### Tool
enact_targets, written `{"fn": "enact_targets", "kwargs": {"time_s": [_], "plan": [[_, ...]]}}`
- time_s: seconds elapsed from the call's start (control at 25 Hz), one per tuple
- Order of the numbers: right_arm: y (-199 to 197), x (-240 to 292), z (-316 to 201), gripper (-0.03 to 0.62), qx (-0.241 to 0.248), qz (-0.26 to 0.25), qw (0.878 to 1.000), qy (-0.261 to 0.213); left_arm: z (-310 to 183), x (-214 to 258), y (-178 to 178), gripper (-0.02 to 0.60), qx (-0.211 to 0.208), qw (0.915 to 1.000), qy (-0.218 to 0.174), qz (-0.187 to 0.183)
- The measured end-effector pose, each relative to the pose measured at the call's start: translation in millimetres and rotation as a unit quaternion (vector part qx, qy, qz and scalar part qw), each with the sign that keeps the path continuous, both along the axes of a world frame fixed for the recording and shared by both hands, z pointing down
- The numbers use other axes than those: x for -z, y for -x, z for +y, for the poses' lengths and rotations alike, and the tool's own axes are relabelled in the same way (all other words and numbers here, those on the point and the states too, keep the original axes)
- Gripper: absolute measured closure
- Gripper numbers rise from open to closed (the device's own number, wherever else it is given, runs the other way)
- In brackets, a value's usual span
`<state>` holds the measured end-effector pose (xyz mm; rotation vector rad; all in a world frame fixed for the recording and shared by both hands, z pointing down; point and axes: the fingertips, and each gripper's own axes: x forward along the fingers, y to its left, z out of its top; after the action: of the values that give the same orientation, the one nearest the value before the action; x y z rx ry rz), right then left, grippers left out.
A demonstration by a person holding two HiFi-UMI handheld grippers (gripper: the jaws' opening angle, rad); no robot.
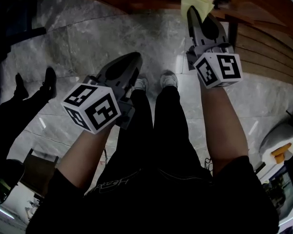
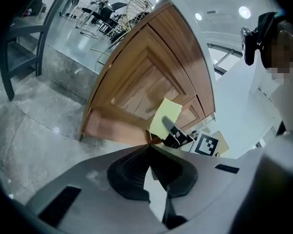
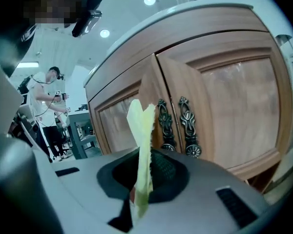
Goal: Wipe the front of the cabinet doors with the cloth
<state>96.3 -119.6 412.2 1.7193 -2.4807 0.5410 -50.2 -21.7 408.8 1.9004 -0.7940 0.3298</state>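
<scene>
Cloth (image 3: pixel 140 145) — yellow, pinched upright by the right gripper (image 1: pixel 198 14) — sits just before the cabinet doors (image 3: pixel 229 106), near the edge where they meet. Left gripper (image 2: pixel 149 149) hangs back, jaws pressed together on nothing. Likely the approach — next, press the cloth flat to a panel and sweep.

Your cabinet doors (image 3: pixel 234 106) are warm brown wood, smooth with a soft satin sheen, and their ornate handles (image 3: pixel 188 126) look like dark, aged metal. The cloth (image 3: pixel 142 145) is thin, pale yellow, matt fabric. Your right hand-held gripper (image 3: pixel 144 174) has a matt grey plastic shell and dark ribbed pads (image 3: pixel 166 169). The floor (image 1: pixel 136 33) is glossy grey marbled stone.
</scene>
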Motion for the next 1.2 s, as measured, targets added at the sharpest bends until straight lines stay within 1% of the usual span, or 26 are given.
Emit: {"fn": "enact_targets", "kwargs": {"time_s": [0.28, 0.48, 0.64, 0.76, 0.92, 1.04, 1.2], "plan": [[-25, 2, 12, 0.553, -0.02, 0.0, 1.0, -0.003, 4, 0, -20, 0.575, -0.016, 0.9999, -0.001, 0.001], [-36, 2, 21, 0.553, -0.03, 0.002, 1.0, -0.002, 0, 1, -22, 0.575, -0.014, 0.9999, -0.006, -0.001], [-37, 0, 33, 0.553, -0.025, 0.005, 1.0, 0.0, 2, 0, -22, 0.575, -0.014, 0.9999, -0.006, -0.001], [-34, -4, 41, 0.553, -0.017, 0.007, 1.0, 0.007, 3, -1, -20, 0.575, -0.01, 0.9999, -0.004, -0.001], [-24, -12, 47, 0.553, -0.012, -0.004, 1.0, 0.02, 3, -3, -12, 0.575, -0.002, 1.0, -0.003, -0.001], [-7, -16, 49, 0.553, 0.002, -0.01, 1.0, 0.026, 3, -4, -2, 0.575, 0.006, 1.0, -0.001, -0.001], [24, -21, 47, 0.553, 0.027, -0.016, 0.999, 0.034, 2, -6, 21, 0.575, 0.02, 0.9998, 0.001, -0.003]]}}
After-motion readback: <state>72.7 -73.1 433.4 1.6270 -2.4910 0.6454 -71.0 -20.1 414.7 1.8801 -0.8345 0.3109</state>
